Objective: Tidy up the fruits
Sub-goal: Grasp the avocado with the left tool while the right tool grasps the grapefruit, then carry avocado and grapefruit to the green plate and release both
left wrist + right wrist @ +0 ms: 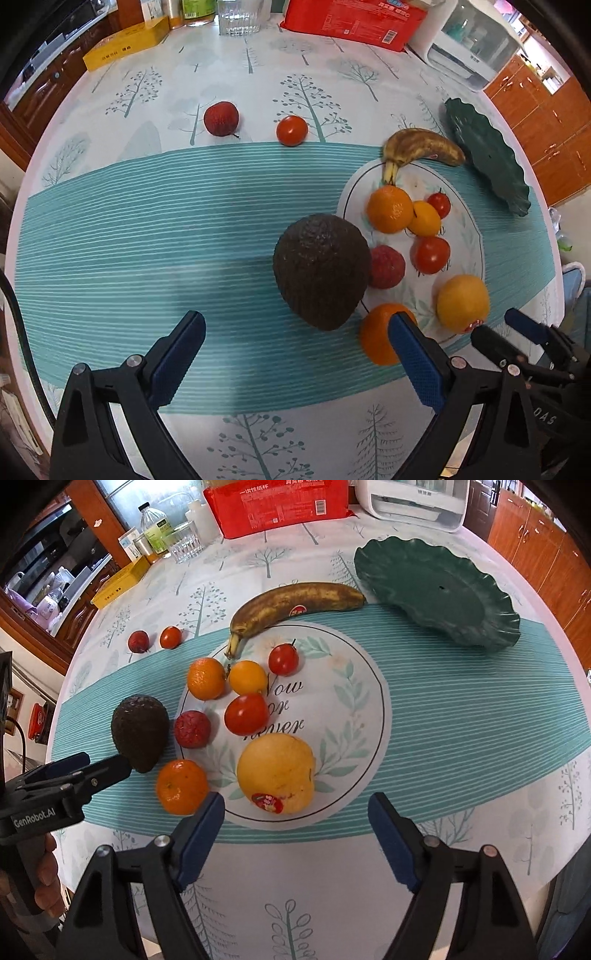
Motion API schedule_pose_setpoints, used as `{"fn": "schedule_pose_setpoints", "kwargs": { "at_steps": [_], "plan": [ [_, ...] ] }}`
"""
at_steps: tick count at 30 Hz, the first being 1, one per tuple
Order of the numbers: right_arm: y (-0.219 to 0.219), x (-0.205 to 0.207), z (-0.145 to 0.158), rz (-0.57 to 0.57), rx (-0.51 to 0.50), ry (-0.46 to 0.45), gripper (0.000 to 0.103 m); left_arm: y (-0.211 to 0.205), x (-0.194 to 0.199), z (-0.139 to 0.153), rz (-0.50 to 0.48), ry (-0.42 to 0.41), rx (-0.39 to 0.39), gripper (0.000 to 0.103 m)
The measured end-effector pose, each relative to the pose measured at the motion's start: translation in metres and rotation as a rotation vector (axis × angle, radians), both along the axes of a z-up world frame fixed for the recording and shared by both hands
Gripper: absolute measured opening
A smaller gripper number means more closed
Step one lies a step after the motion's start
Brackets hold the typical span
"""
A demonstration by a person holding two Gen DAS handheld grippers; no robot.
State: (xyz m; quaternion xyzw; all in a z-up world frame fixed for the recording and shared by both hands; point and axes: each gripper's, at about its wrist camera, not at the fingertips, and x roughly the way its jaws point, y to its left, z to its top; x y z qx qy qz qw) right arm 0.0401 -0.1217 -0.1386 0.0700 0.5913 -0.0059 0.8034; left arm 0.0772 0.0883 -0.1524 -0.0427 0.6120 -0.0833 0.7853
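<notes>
A round table (pixel 480 849) is wearing a white cloth printed with trees and a teal striped band. Reddish-brown wooden cabinets (pixel 546 554) are standing behind it on the right, a dark wooden counter (pixel 55 602) is running along the left, and daylight is falling evenly.

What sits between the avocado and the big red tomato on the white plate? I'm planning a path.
One lychee, at the plate's left edge beside the avocado; the right wrist view shows it.
</notes>
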Motion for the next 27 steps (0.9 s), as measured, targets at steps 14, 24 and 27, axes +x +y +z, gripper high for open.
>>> {"fn": "schedule_pose_setpoints", "kwargs": {
  "at_steps": [14, 24, 27],
  "plan": [
    [0.006, 0.018, -0.024, 0.011, 0.021, 0.015, 0.066, -0.013, 0.033, -0.03, 0.036, 0.054, -0.066, 0.088],
    [0.013, 0.024, -0.029, 0.04, 0.019, 0.026, 0.052, -0.013, 0.037, -0.036, 0.063, 0.046, -0.114, 0.06],
    [0.012, 0.023, -0.028, 0.05, 0.009, 0.027, 0.051, -0.015, 0.037, -0.037, 0.07, 0.04, -0.114, 0.06]
  ]
}}
